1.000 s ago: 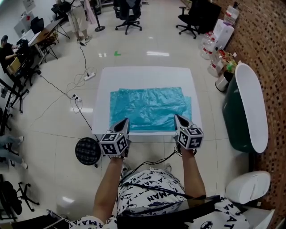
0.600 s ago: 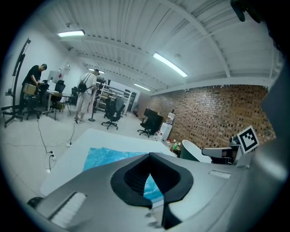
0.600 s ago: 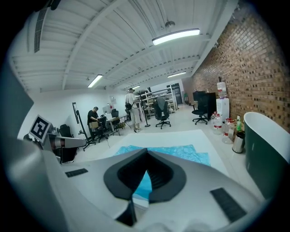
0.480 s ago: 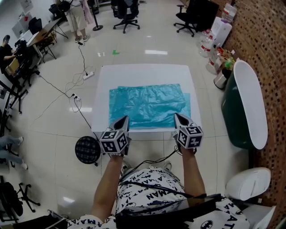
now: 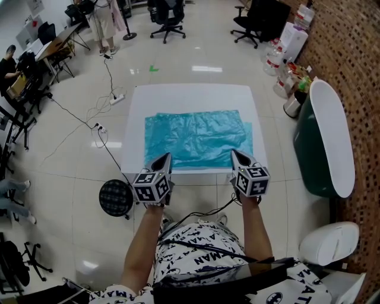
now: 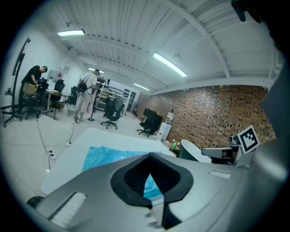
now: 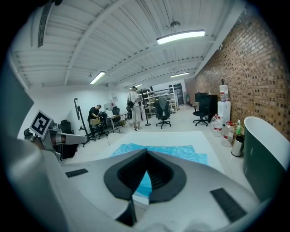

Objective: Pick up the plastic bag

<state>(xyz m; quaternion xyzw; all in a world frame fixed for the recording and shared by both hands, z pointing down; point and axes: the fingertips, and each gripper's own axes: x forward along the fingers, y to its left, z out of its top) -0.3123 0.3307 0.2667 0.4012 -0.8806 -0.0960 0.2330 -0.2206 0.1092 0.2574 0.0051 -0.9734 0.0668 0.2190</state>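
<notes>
A teal plastic bag (image 5: pixel 199 139) lies flat and crinkled on a white table (image 5: pixel 196 95). Both grippers hover over the table's near edge, just short of the bag's near side. My left gripper (image 5: pixel 164 157) points at the bag's near left corner, my right gripper (image 5: pixel 236 155) at its near right corner. Each has its jaws shut to a point with nothing between them. In the left gripper view the shut tip (image 6: pixel 149 155) hides part of the bag (image 6: pixel 108 156). The right gripper view shows the bag (image 7: pixel 176 152) beyond the closed tip (image 7: pixel 146 152).
A dark green tub with a white rim (image 5: pixel 332 142) stands right of the table, a white lidded bin (image 5: pixel 329 246) nearer me. A round black object (image 5: pixel 116 199) sits on the floor at left, with cables and a power strip (image 5: pixel 119 101). Office chairs (image 5: pixel 169 18), bottles (image 5: pixel 285 59) and people stand farther off.
The table sits slightly higher in the head view than a second ago. Both grippers stay shut at the near edge, barely moved.
</notes>
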